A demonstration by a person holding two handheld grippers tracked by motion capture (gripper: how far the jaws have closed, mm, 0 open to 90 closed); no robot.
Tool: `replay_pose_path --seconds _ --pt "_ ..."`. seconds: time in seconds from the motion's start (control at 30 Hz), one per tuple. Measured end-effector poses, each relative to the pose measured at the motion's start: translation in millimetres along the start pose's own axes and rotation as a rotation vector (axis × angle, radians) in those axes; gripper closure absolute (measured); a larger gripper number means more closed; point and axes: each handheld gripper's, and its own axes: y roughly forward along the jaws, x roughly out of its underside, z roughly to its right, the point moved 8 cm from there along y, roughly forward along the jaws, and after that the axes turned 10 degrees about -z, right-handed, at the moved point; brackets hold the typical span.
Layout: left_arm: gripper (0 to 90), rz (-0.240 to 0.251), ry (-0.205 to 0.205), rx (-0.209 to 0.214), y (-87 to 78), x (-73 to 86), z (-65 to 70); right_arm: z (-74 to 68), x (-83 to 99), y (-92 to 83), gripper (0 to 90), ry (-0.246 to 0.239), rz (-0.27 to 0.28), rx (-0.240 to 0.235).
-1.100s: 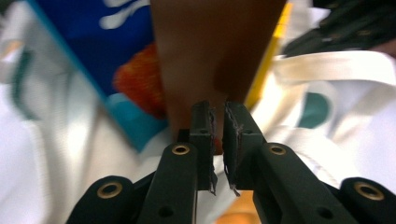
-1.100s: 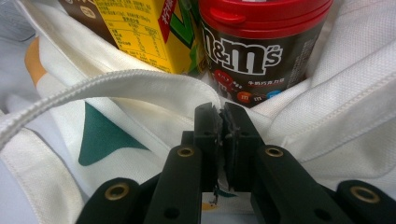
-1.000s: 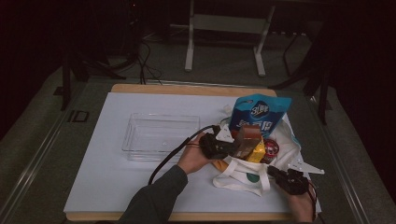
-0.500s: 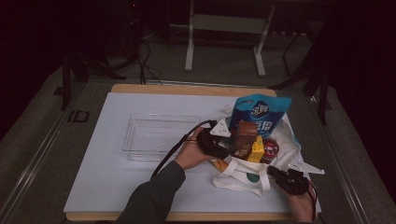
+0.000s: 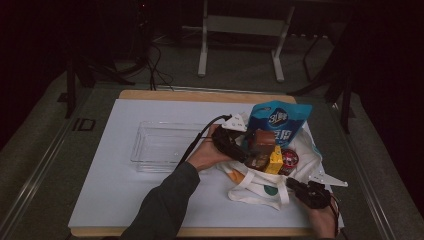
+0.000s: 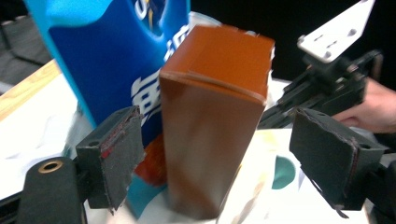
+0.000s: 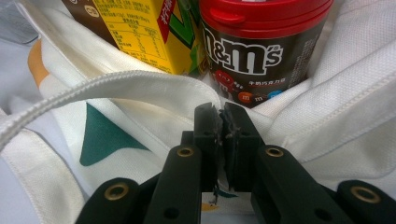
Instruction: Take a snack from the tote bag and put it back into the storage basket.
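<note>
The brown carton (image 6: 212, 126) stands upright in the mouth of the white tote bag (image 5: 260, 182), its long axis close to vertical and its top leaning a little toward the blue snack bag (image 6: 112, 60) just behind it. The left gripper (image 6: 219, 154) has just been opening its jaws: the carton sits between them, but neither pad presses on it.

The carton stands free among loose goods, so it could tip. A nudge from either jaw would push it against the blue snack bag or down onto the yellow carton (image 7: 144, 35) and the red-lidded candy jar (image 7: 261, 46) beside it in the tote bag.

The right gripper (image 7: 222, 135) has its jaws closed on the cloth rim of the tote bag, at the edge nearest the person. If that pinch slips or pulls, the mouth could sag and the whole cluster could slump toward the counter (image 5: 115, 185).

The clear tray (image 5: 165, 145) lies on the counter left of the tote bag.
</note>
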Motion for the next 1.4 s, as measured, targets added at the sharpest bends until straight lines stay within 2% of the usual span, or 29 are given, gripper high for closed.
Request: replay_pose_path --seconds 0.07,0.37,0.43,0.53,0.63,0.7,0.77,0.93,1.1,1.23,1.4 --pt "16.5 -0.006 0.000 0.023 5.5 -2.5 -2.2 0.1 0.0 0.0 84.3 0.000 0.000 0.000" --pt "15.8 -0.018 0.011 0.031 19.4 -9.2 -4.0 0.3 0.2 -0.1 84.3 0.004 0.002 -0.005" --pt "15.8 -0.015 0.025 0.039 22.6 -10.9 -2.7 0.3 0.0 0.0 84.3 0.002 0.003 -0.005" --pt "20.8 -0.009 0.044 0.021 24.8 -12.7 -1.6 0.3 0.0 0.0 84.3 0.002 0.002 -0.005" --pt "34.2 0.002 0.051 0.006 25.8 -14.1 -1.3 0.1 0.1 0.0 84.3 0.004 0.001 -0.007" --pt "35.6 0.006 0.055 0.004 26.5 -14.5 -0.6 0.2 0.1 0.0 84.3 0.004 0.001 -0.007" --pt "36.3 0.023 0.059 0.004 27.2 -15.1 0.6 0.1 0.2 -0.1 84.3 0.005 0.001 -0.008" --pt "36.7 0.083 0.035 0.022 29.3 -15.1 -0.5 0.4 0.2 0.0 84.3 0.003 0.003 -0.009" --pt "37.6 0.124 0.032 0.010 31.2 -16.4 -0.4 0.6 0.3 0.0 84.3 0.001 0.005 -0.011" --pt "37.7 0.163 0.009 0.009 32.7 -17.9 0.3 0.7 0.3 0.0 84.3 0.000 0.007 -0.013" --pt "39.6 0.170 0.002 0.005 32.7 -19.2 1.2 0.7 0.4 -0.1 84.3 0.000 0.007 -0.014"
